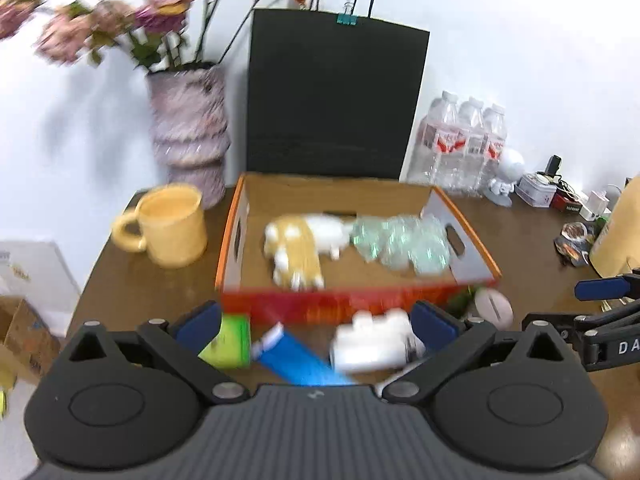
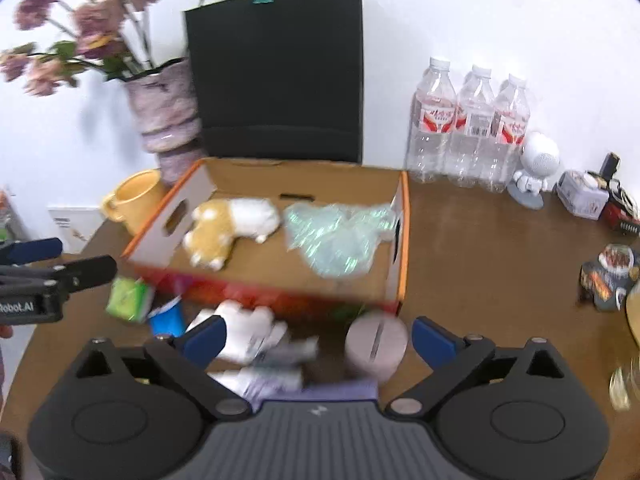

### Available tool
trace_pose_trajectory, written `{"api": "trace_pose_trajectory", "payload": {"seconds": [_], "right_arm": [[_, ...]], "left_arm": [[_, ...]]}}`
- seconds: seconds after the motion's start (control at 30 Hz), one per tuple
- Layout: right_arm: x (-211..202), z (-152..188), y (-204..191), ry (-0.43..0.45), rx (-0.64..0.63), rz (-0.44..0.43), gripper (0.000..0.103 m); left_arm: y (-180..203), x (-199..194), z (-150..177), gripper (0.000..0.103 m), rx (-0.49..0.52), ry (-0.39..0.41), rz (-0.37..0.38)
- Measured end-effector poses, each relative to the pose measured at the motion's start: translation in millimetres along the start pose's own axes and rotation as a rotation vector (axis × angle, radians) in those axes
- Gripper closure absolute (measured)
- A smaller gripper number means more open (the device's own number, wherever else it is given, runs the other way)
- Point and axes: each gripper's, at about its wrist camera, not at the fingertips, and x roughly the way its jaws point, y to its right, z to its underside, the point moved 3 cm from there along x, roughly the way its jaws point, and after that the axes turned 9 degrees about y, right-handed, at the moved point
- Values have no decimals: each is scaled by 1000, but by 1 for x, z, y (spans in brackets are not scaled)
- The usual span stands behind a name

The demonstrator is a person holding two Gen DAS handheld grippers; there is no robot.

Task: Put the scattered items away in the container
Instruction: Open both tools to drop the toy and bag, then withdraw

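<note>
white toy (image 1: 372,344) lies between the left gripper's (image 1: 316,326) parted jaws.

Wide-spread right tool (image 2: 316,336) above white toy (image 2: 244,332)

My left tongs' camera looks forward and down from the table's near edge, close behind the cardboard box (image 1: 352,240), facing the far wall. My right one sits just to its right, aimed the same way (both blurred). Both share the box, black bag (image 1: 336,96), vase (image 2: 166,116) and bottles (image 2: 468,124).
</note>
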Motion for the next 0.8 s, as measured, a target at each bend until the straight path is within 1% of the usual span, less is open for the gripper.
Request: {"api": "trace_pose_trajectory", "payload": {"seconds": [0.07,0.1,0.17,0.27,0.33,0.4,0.43,0.47,0.5,0.53,0.63,0.67,0.73,0.8], "right_arm": [[-14,21,-4,19,15,-9,3],[-20,37,-6,47,21,-14,2],[-32,72,-10,118,23,-19,2],[-44,123,-14,208,-1,21,2],[-54,148,-13,259,5,36,2],[-63,168,-10,316,23,32,2],[-67,177,-9,336,41,16,0],[-68,185,-7,345,64,1,0],[-67,190,-5,336,73,-7,0],[-64,193,-4,313,75,0,0],[-53,201,-2,268,38,50,0],[-50,204,-1,256,40,53,0],[-45,210,0,235,49,54,0],[-42,217,-2,214,57,30,0]], "left_arm": [[2,-20,29,0,-7,33,-15],[2,-27,44,0,-13,52,-26],[4,-40,79,0,-33,55,-54],[8,-62,124,0,-56,76,-65],[15,-75,148,0,-39,105,-41],[21,-82,164,0,-7,125,-35],[24,-84,170,0,12,138,-33],[26,-83,175,0,33,131,-37],[27,-81,179,0,42,116,-50],[29,-79,182,0,45,105,-55],[31,-74,190,0,31,85,-36],[33,-72,193,0,26,78,-33],[36,-70,199,0,26,61,-20],[41,-70,201,0,60,59,-39]]}}
